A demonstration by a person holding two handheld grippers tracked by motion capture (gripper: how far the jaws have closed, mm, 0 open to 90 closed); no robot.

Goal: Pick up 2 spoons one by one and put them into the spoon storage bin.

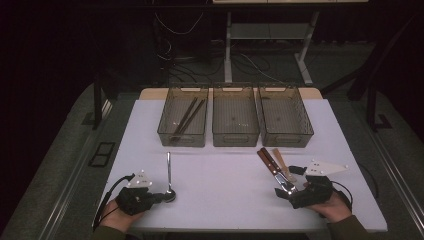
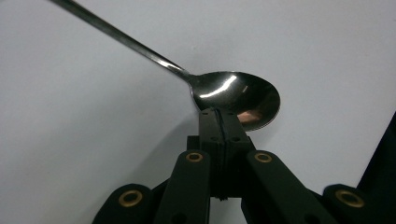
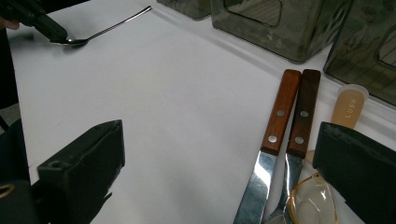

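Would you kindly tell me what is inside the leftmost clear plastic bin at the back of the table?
The leftmost clear plastic bin holds a few long dark sticks, probably chopsticks, lying diagonally. Its ribbed, tinted walls blur the bottom, so anything small there cannot be made out.

One short piece of lettering could be read. In the right gripper view, a pale tan plastic handle (image 3: 348, 106) lay on the white table (image 3: 187, 116) just beside the two wooden knife handles (image 3: 289, 112), and it bore raised or printed capitals running along its length that looked like "LUSN"; the last letters were small and not sharp, so the spelling was uncertain. The same handle appeared in the high view (image 1: 279, 157), where the letters were too small to make out.
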